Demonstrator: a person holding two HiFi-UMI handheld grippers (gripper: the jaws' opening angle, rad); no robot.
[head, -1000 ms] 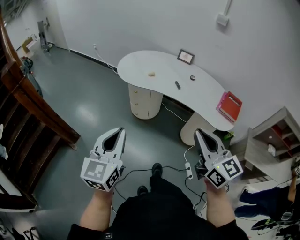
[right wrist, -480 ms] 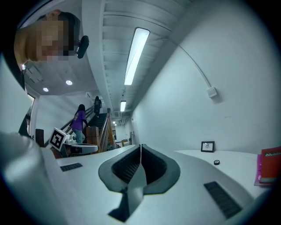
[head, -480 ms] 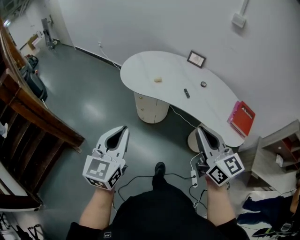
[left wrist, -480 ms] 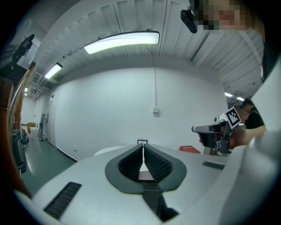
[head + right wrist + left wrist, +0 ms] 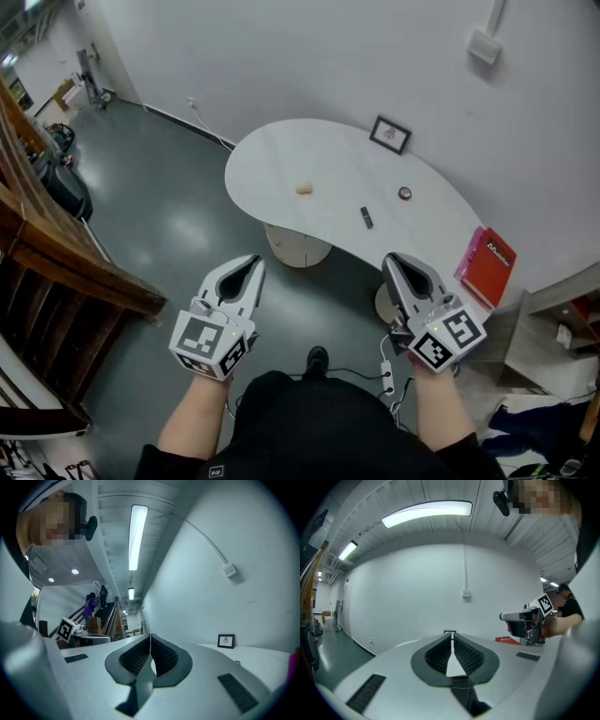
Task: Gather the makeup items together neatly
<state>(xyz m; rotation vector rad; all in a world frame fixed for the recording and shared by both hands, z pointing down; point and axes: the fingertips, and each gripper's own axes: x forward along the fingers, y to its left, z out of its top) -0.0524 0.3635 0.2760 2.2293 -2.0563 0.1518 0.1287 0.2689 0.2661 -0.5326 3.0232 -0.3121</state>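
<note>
Head view: white curved table (image 5: 281, 169) against wall, well ahead of both grippers. Jaws pressed together, nothing between, on left gripper (image 5: 255, 261) and right gripper (image 5: 389, 260), both short of table's near edge. At table's right end, red book (image 5: 488, 266); at its wall side, framed picture (image 5: 390, 134). Makeup items all on table, well apart: beige puff (image 5: 304, 188) mid-left, dark stick (image 5: 367, 217) near front edge, round compact (image 5: 404, 193) between stick and wall. Risks: nudging stick off front edge on a sideways approach; losing flat compact in the grip; arriving with jaws unopened and shoving items around. White print on book cover, too small to read.
</note>
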